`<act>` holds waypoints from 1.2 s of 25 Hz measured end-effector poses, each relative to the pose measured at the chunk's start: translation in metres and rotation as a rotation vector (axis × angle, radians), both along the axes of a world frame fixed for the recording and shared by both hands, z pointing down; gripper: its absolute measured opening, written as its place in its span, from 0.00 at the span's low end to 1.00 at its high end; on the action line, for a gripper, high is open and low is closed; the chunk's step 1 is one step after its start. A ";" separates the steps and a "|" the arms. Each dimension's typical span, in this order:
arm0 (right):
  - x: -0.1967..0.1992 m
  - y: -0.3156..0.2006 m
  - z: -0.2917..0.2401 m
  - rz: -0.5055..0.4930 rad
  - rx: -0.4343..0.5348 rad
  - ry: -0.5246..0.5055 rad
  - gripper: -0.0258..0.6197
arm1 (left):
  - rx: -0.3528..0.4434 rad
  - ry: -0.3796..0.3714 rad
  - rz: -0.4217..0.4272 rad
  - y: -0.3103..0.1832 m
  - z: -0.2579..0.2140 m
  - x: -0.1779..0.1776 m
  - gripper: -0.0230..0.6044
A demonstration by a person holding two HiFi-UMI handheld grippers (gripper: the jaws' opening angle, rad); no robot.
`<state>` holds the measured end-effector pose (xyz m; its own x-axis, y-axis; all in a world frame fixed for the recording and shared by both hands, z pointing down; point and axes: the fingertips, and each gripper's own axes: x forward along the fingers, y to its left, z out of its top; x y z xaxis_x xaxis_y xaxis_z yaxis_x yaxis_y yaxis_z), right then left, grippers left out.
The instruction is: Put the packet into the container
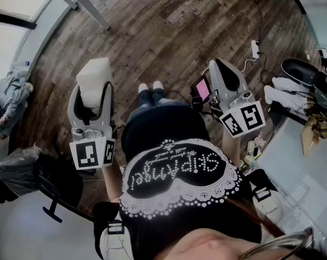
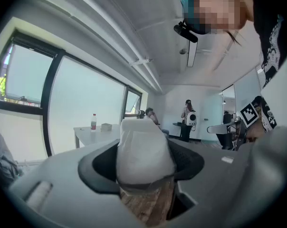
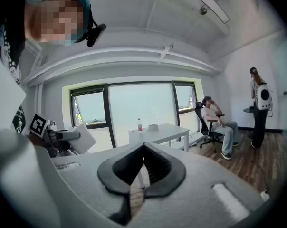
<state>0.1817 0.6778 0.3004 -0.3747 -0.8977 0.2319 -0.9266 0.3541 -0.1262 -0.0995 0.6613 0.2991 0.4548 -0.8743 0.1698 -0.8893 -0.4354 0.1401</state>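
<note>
White packet (image 2: 143, 144) sits clamped in the wide-spread left claw (image 2: 146, 165), while the right claw (image 3: 143, 151) is closed on nothing.

Packet (image 1: 94, 76) between left gripper (image 1: 94, 92) jaws; right gripper (image 1: 215, 67) well right.

L gripper (image 1: 92, 93): left of the shoes (image 1: 151, 86), pointing fwd away from torso, nose a bit below level. Jaws wide, pads (image 2: 100, 167) clamped on both sides of white packet (image 2: 144, 148), which sticks out past the tips. Its marker cube (image 1: 92, 154) sits at the rear, body side. R gripper (image 1: 218, 68): right of the shoes, similar reach, also fwd & slightly down, tip leaning a little toward the shoes. Jaws together, tips meeting, nothing btwn. R marker cube (image 1: 243, 119) at rear. Hands hidden under the gripper bodies.
</note>
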 end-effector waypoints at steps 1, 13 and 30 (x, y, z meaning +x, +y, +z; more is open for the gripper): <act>-0.001 -0.003 -0.001 -0.001 0.001 0.000 0.03 | 0.001 -0.002 -0.002 -0.003 -0.001 -0.001 0.49; 0.006 -0.008 0.001 -0.006 0.006 -0.016 0.03 | 0.020 -0.001 -0.009 -0.011 -0.005 0.005 0.49; 0.057 -0.040 0.018 -0.053 0.000 -0.044 0.03 | 0.009 0.019 -0.059 -0.042 0.011 0.059 0.49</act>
